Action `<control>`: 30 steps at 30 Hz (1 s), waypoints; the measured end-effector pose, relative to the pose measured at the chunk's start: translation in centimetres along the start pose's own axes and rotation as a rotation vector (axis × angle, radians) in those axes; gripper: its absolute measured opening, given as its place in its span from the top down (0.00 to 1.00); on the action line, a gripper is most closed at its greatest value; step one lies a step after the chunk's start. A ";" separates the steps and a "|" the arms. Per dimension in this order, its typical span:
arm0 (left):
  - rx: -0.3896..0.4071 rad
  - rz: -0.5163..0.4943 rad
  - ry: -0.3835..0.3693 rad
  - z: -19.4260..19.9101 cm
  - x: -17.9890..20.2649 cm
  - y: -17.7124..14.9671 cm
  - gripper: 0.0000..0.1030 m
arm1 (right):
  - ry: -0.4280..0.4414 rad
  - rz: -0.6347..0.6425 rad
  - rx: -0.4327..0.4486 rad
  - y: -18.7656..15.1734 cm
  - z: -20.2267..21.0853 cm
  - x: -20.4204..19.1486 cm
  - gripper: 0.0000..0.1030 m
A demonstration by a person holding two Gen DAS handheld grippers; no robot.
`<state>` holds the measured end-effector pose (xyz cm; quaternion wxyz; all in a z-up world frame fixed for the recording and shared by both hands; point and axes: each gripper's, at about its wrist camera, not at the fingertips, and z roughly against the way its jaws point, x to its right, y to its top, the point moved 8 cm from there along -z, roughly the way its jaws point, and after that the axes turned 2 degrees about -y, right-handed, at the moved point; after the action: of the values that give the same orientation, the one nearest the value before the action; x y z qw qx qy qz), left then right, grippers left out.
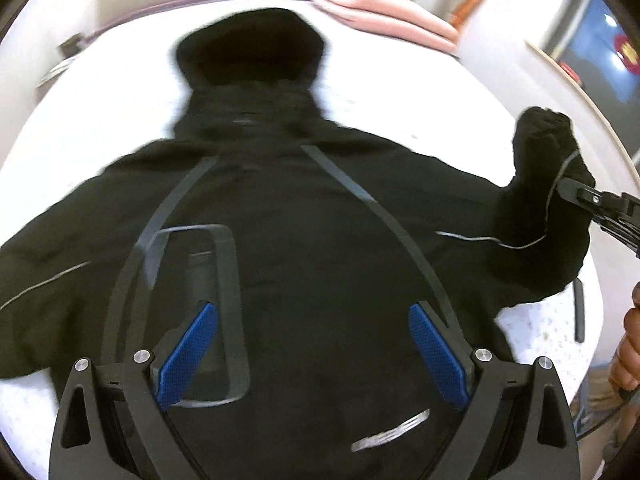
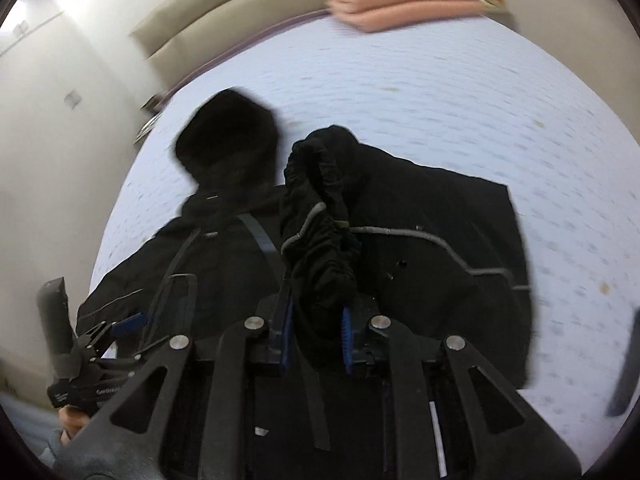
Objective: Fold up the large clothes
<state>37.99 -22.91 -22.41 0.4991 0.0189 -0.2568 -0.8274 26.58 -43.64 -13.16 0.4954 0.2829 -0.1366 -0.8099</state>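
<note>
A large black hooded jacket (image 1: 312, 240) lies flat on a white bed (image 1: 120, 104), hood (image 1: 250, 48) toward the far end. My left gripper (image 1: 316, 348) hovers over the jacket's middle, jaws wide open, blue pads (image 1: 188, 356) empty. My right gripper (image 2: 316, 332) is shut on the jacket's sleeve cuff (image 2: 320, 216) and holds it lifted over the body (image 2: 440, 264). It also shows at the right edge of the left wrist view (image 1: 560, 190), with the raised sleeve (image 1: 548, 184). The left gripper shows low left in the right wrist view (image 2: 132, 324).
A folded pink blanket (image 1: 384, 16) lies at the far end of the bed, also in the right wrist view (image 2: 404, 6). A beige headboard (image 2: 224, 4) stands behind it. A wall (image 2: 48, 160) runs along the bed's left side. A dark strap (image 1: 579, 312) lies on the bed at right.
</note>
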 end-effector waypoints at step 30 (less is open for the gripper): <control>-0.005 0.140 -0.068 -1.8 -10.8 -1.2 0.06 | -0.180 0.169 -0.181 -5.1 -10.6 -8.0 0.55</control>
<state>42.90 -14.19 -26.98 0.5470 -0.0283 -0.2722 -0.7912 31.95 -33.56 -21.64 0.5710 0.1507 -0.1300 -0.7965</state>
